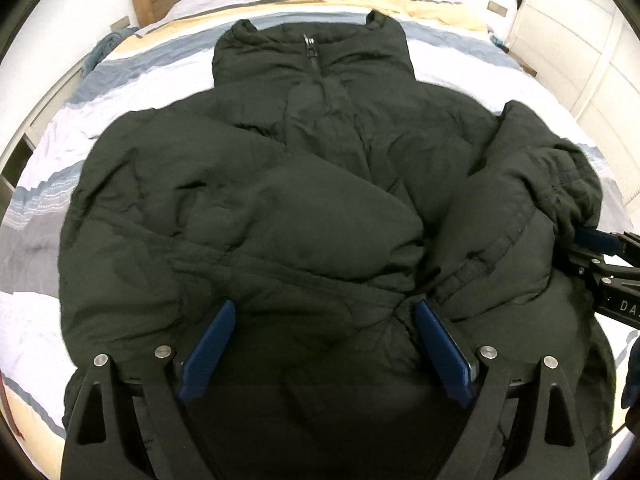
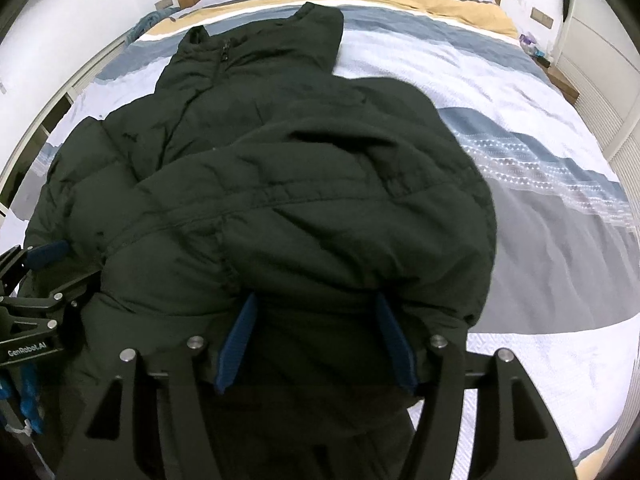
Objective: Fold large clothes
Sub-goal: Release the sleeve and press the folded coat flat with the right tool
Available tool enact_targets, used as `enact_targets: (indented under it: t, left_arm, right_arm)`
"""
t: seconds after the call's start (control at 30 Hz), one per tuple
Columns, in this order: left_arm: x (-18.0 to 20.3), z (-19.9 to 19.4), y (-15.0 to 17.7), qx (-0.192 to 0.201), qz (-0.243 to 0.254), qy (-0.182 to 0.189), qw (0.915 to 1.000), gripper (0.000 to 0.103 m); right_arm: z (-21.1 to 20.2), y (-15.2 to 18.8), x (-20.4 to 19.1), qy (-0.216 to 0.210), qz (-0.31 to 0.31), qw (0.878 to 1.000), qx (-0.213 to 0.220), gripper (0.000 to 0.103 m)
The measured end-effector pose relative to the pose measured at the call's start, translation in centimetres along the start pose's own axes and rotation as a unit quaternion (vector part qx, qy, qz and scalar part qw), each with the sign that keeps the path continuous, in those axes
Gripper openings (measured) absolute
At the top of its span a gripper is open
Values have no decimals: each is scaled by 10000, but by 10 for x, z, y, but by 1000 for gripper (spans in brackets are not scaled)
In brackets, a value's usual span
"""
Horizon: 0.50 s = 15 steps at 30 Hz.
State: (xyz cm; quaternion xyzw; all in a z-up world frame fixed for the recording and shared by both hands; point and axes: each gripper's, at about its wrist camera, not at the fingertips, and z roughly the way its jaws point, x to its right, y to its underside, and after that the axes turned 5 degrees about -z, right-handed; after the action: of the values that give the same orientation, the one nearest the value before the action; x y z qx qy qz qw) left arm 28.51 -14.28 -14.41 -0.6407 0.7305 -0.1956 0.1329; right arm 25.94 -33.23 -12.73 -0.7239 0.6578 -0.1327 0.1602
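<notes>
A wide bed with a striped grey, white and yellow quilt [image 1: 448, 60] carries the bulky dark green puffer jacket [image 1: 304, 152], which lies zipped and collar-away straight ahead of both claws. One sleeve already lies folded across the chest, beyond the left claw [image 1: 322, 320], whose blue pads stand spread over the hem. The other sleeve drapes over the right claw [image 2: 316, 312], also spread apart, so folding looks barely half done; the body remains unfolded.

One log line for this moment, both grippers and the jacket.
black puffer jacket zipped, on striped duvet | left gripper open at hem | right gripper open under folded sleeve
</notes>
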Motion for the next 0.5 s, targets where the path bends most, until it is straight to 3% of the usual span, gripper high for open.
enact_targets:
  t: [0.23, 0.5]
  left_arm:
    - [-34, -16, 17, 55, -159, -129, 9998, 90]
    - [-48, -24, 35, 31, -120, 3, 9999, 90]
  right_arm:
    - [-40, 17, -8, -57, 88, 9995, 314, 61]
    - [-21, 54, -44, -20, 82, 9999, -99, 61]
